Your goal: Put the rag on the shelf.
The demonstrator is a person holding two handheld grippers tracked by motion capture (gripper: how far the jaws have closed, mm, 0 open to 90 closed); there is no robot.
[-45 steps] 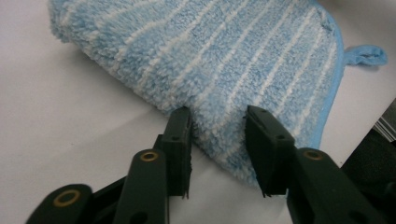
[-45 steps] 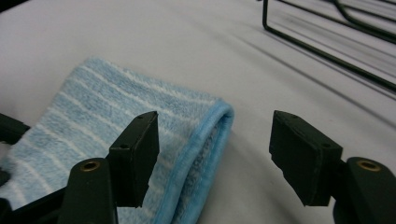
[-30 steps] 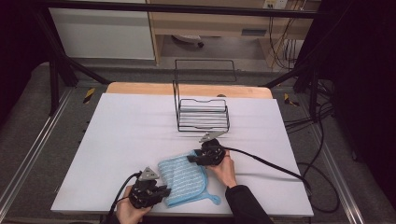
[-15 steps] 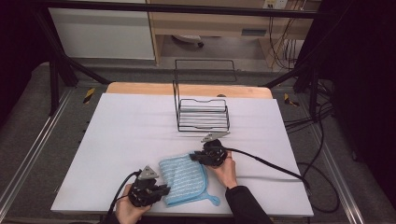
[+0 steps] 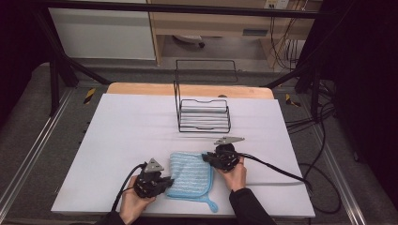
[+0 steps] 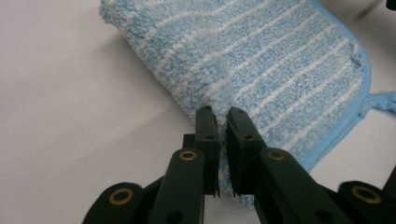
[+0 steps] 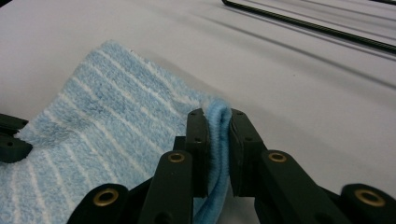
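On the high view I have the blue striped cloth (image 5: pixel 191 174) lying folded on the white table (image 5: pixel 117 140), near the front edge at about 6 o'clock, with its small hanging loop trailing off toward 5 o'clock. My left gripper (image 5: pixel 165 182) sits at the cloth's 9 o'clock side, and in the left gripper view its jaws are pinched together on the fluffy edge of the cloth (image 6: pixel 280 70), a bunched fold rising just above the tips. My right gripper (image 5: pixel 206 157) is at the cloth's 1 o'clock corner; its jaws have just been closing, and in the right gripper view they are clamped on the bound blue hem, which stands up between the pads (image 7: pixel 198 140). The cloth (image 7: pixel 102 116) spreads away toward 9 o'clock there. A black wire rack (image 5: pixel 203 115) stands at 12 o'clock from the cloth, well apart from it, its tall back frame upright.
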